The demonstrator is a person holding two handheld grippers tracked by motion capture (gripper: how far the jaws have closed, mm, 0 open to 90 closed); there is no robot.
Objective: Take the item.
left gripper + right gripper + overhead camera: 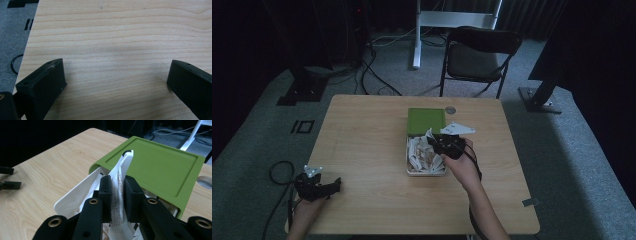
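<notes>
A white box [410,169] with several white paper packets stands mid-table, its green lid [426,121] slid toward the far end. In the right gripper view the green lid [160,165] half covers the white box [72,197]. My right gripper [117,192] is shut on a white printed packet [120,173], which sticks up between the jaws, lifted a little above the box. In the high view the right gripper [438,141] hovers over the box's right side. My left gripper [332,185] rests at the table's near left corner; its jaws [115,80] stand wide open over bare wood.
The wooden table [362,145] has a round grommet [450,109] near its far edge. A folding chair [479,57] stands behind the table. Cables lie on the grey carpet at the back and beside the left hand.
</notes>
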